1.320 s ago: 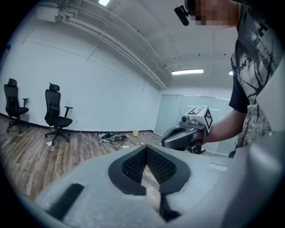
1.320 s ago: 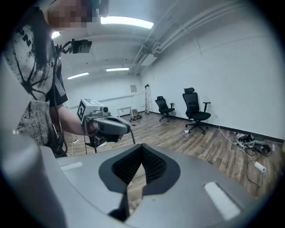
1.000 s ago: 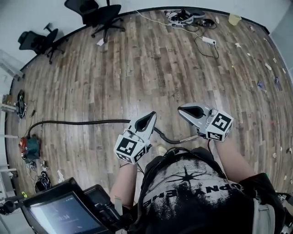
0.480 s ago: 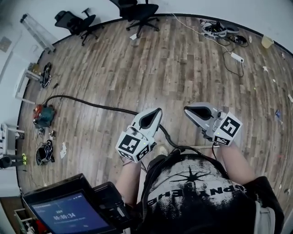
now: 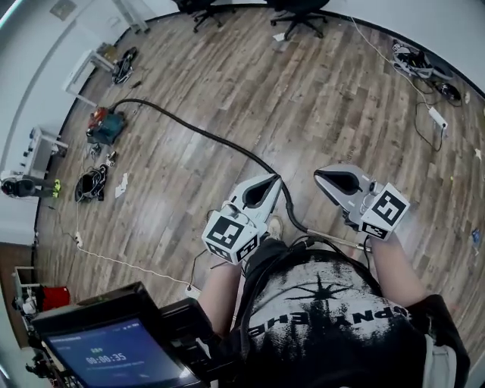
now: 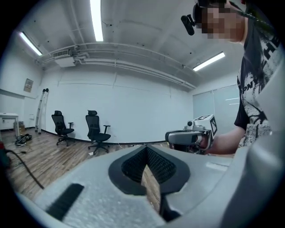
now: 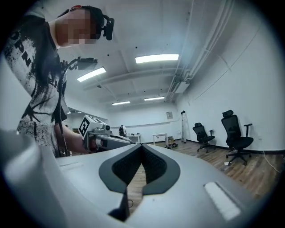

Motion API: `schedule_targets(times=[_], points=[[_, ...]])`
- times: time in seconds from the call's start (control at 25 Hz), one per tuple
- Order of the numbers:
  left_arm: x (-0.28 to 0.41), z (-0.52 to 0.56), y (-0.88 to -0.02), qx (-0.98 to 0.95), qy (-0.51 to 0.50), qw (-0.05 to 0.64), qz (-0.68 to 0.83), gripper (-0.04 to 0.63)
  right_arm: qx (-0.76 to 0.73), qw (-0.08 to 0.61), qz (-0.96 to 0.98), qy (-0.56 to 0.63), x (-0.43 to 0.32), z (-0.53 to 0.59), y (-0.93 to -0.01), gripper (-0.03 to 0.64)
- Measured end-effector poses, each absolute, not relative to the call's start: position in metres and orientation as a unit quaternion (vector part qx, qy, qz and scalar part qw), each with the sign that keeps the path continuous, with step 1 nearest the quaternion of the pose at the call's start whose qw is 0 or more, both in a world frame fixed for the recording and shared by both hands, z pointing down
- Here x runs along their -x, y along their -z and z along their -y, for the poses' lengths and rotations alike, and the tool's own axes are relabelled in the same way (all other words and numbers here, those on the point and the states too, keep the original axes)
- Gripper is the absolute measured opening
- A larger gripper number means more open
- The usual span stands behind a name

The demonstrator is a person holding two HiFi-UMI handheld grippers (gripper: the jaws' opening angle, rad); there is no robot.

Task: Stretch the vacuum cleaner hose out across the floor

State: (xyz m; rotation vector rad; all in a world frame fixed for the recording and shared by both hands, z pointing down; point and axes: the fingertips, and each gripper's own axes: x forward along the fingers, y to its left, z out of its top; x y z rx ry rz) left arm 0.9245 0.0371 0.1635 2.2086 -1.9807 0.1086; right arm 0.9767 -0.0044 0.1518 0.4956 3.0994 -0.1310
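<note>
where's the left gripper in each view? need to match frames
Head view: left gripper, lower centre.
Left gripper view: left gripper fills the bottom, jaws shut.
Right gripper view: left gripper left of centre, side on.
Shared landmark: office chairs.

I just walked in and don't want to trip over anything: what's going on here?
A person holds a two-jaw gripper in each hand above a wooden plank floor. The left gripper and the right gripper are both shut and empty, pointing out roughly level. The long black vacuum hose lies on the floor, curving from the small red and teal vacuum cleaner to the person's feet. Neither gripper touches it.
</note>
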Motion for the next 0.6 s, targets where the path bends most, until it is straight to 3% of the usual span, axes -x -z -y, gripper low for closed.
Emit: schedule_targets(times=[0.6], points=[[-0.929, -0.060, -0.161, -0.731, -0.043, 0.069, 0.678, 0.000, -0.140, -0.057, -0.988, -0.020, -0.976, -0.006, -0.162, 0.006]])
